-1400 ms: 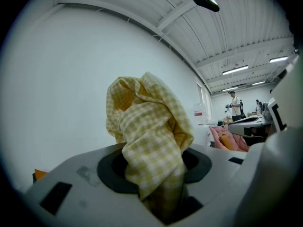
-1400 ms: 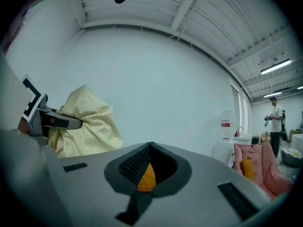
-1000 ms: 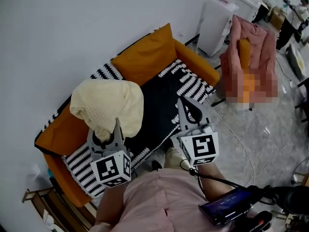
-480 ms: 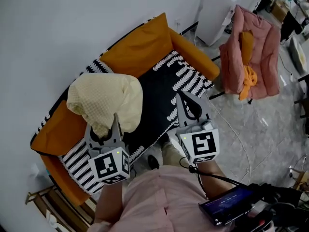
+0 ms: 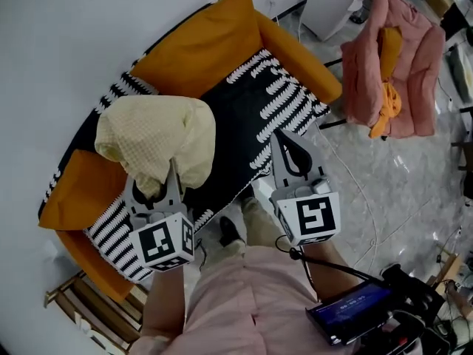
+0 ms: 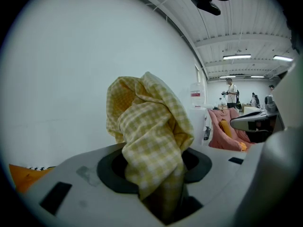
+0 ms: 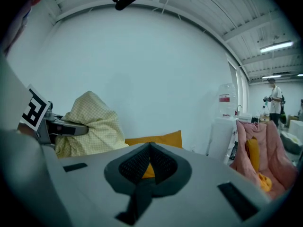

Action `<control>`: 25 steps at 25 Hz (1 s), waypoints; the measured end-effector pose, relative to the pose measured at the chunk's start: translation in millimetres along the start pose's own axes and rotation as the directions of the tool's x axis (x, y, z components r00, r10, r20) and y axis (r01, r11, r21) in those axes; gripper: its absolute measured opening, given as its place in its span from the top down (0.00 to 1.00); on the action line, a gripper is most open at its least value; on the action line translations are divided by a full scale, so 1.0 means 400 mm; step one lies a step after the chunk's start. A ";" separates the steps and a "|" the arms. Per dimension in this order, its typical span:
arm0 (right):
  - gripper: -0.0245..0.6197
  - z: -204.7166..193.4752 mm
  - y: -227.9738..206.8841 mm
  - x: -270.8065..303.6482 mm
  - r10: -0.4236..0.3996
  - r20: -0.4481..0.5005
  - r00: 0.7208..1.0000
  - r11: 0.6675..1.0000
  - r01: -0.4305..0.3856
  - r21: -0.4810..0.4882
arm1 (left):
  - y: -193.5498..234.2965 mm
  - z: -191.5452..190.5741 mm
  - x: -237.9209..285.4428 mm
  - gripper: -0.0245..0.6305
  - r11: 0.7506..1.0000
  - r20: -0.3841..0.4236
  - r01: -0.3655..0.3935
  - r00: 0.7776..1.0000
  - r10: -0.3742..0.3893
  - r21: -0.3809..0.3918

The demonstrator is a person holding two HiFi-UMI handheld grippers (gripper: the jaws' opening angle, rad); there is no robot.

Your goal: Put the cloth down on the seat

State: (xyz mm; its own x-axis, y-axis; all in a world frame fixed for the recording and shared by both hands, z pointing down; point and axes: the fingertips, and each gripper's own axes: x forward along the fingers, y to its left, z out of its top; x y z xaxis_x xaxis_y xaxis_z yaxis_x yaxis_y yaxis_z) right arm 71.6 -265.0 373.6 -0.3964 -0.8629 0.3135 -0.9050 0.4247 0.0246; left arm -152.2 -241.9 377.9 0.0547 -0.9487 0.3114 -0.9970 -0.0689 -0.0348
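A pale yellow checked cloth [image 5: 155, 135] hangs bunched over the left half of the orange sofa [image 5: 199, 46]. The sofa's seat is covered by a black-and-white throw [image 5: 247, 120]. My left gripper [image 5: 157, 186] is shut on the cloth's lower folds. In the left gripper view the cloth [image 6: 149, 126] rises out of the left gripper [image 6: 156, 174] and hides its tips. My right gripper [image 5: 279, 140] is shut and empty, hovering over the seat's front right part. In the right gripper view the right gripper [image 7: 150, 150] has its tips touching, with the cloth [image 7: 92, 124] off to the left.
A chair draped in pink fabric [image 5: 392, 65] stands right of the sofa, with a white appliance [image 5: 332, 9] behind it. Cables [image 5: 362, 198] lie on the floor. A wooden rack [image 5: 70, 309] sits at the lower left, a handheld device [image 5: 355, 313] at the lower right. My shoes [image 5: 229, 231] are at the sofa's front.
Both grippers have moved forward and down toward the sofa seat. The cloth came along in the left gripper and hangs lower over the seat. Neither gripper's jaws changed.
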 end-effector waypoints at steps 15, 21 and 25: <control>0.96 -0.196 -0.077 0.199 0.033 -0.153 0.988 0.999 -0.027 0.039 | -0.051 -0.269 0.284 0.64 0.998 -0.173 0.067 0.982 -0.069 -0.018; 0.96 -0.236 -0.077 0.231 0.043 -0.193 0.980 0.998 -0.033 0.055 | -0.060 -0.359 0.344 0.64 0.995 -0.222 0.096 0.970 -0.101 -0.031; 0.96 -0.260 -0.072 0.243 0.044 -0.217 0.975 0.998 -0.032 0.060 | -0.057 -0.412 0.368 0.63 0.994 -0.255 0.103 0.961 -0.110 -0.040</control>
State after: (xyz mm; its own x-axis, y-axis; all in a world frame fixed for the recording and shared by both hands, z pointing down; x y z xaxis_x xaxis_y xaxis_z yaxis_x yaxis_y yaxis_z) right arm 75.1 -332.6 502.1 -0.3933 -0.7633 0.5126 -0.8994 0.4351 -0.0422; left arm -130.5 -329.1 581.1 0.1484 -0.8251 0.5452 -0.9874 -0.1543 0.0353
